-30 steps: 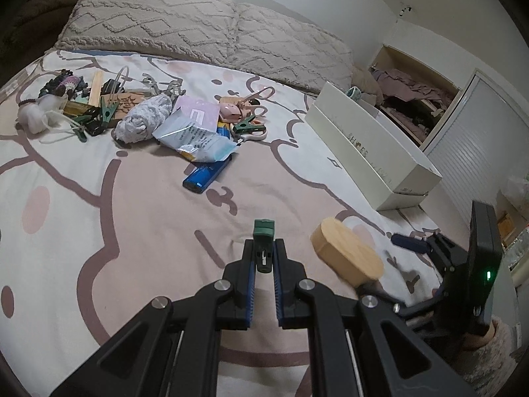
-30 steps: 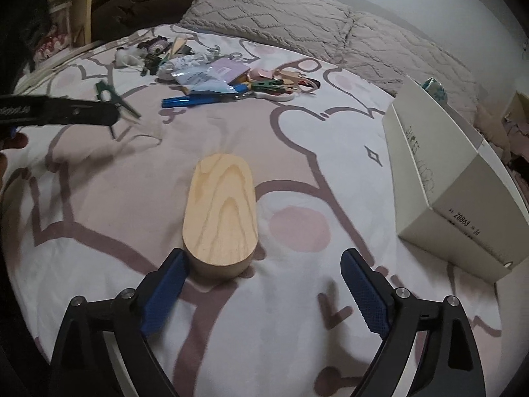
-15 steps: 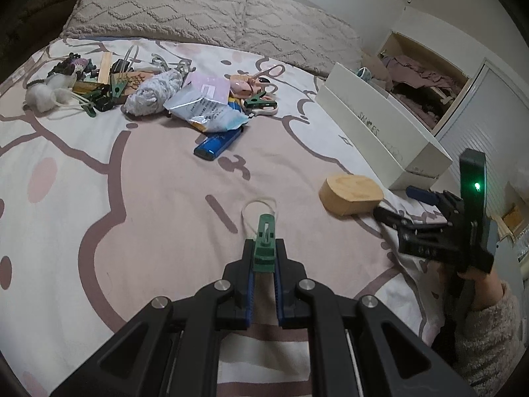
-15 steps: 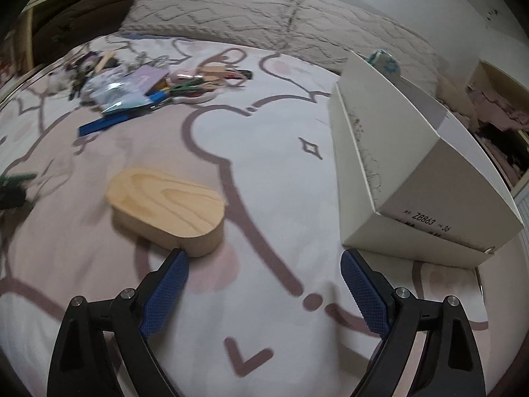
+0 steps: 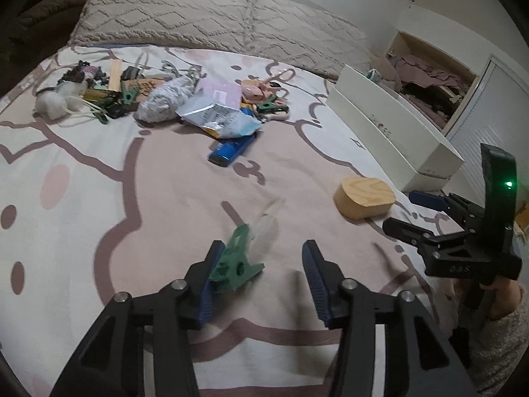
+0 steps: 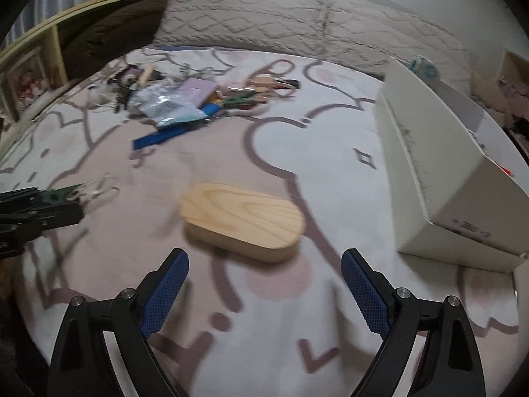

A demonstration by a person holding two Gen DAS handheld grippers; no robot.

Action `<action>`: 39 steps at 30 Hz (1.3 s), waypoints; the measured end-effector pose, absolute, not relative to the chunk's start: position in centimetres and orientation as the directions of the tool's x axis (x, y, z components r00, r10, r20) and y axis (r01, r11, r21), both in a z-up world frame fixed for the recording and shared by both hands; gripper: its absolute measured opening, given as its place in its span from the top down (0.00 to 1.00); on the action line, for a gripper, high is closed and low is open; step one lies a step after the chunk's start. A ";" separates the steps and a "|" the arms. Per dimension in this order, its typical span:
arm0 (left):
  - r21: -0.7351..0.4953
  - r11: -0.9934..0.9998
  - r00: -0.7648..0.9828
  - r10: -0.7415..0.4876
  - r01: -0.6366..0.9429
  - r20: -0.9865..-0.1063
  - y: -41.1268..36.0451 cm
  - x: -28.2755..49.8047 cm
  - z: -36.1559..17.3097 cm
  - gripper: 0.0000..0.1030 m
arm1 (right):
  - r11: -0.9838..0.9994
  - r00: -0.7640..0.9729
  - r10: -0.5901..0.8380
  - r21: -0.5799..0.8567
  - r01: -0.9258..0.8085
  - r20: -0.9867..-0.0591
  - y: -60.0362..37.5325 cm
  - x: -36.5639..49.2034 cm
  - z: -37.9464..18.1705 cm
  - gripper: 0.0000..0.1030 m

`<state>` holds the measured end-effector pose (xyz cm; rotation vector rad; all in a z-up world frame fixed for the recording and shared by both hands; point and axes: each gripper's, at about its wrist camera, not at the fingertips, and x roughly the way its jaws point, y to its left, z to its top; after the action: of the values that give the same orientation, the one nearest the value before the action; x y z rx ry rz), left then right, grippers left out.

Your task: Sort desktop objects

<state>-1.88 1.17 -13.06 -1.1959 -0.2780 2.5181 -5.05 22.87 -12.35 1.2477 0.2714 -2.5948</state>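
Left gripper: jaws opening, the small green plastic clothes-peg clip between them but pressed by neither pad; it leans against the left finger only, its nose tilted up and away toward a pale loop that is too smeared to identify. It looks let go onto the pink-and-white patterned bedspread, though blur leaves it unclear whether it rests there or is falling. Right gripper: jaws spread wide, nothing in them. Directly ahead of it, just beyond the fingertips, lies the flat oval light-wood box, flat on the bedspread. Its long axis runs across the view, left to right, roughly in line with the gap between the right fingers. Judgement: a grip from here would span the box lengthwise, which looks too wide; a wrist turn to take the short width seems needed. The right hand is plainly nearer the box. The open white cardboard shoe box stands to the right, apart from it.
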 end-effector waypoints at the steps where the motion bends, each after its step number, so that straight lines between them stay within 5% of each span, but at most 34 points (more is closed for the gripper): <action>1: -0.312 -0.925 -0.591 0.378 -0.214 -0.713 1.1 -1.9 -13.0 0.53 | -0.951 -0.605 -0.142 -0.063 0.303 -0.783 22.5 -5.0 -12.4 0.09; 5: -0.269 -0.940 -0.606 0.340 -0.209 -0.719 1.0 -1.9 -13.0 0.38 | -0.957 -0.625 -0.129 -0.069 0.283 -0.770 21.8 -4.9 -12.5 0.00; 11: -0.227 -0.953 -0.628 0.303 -0.200 -0.717 0.7 -1.9 -12.6 0.22 | -0.980 -0.621 -0.118 -0.009 0.198 -0.774 21.7 -6.2 -12.6 0.00; 22: -0.069 -0.971 -0.651 0.205 -0.228 -0.731 1.1 -1.8 -13.0 0.20 | -0.994 -0.575 -0.045 -0.022 0.108 -0.817 20.7 -9.0 -14.8 0.00; 30: -0.064 -0.973 -0.613 0.190 -0.221 -0.767 1.0 -2.6 -14.5 0.19 | -0.995 -0.530 -0.072 0.022 0.100 -0.845 21.2 -10.4 -16.0 0.00; 35: -0.048 -0.971 -0.601 0.184 -0.235 -0.778 1.6 -2.5 -15.0 0.00 | -0.995 -0.550 -0.075 0.026 0.097 -0.832 21.1 -10.0 -16.1 0.00; 39: -0.034 -0.971 -0.595 0.172 -0.236 -0.785 1.9 -2.5 -15.2 0.00 | -0.995 -0.564 -0.081 0.033 0.095 -0.822 21.2 -9.8 -16.3 0.00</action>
<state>-2.51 1.88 -15.22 -1.2755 0.1083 2.6158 -9.82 21.22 -16.26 1.4141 0.0223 -2.6931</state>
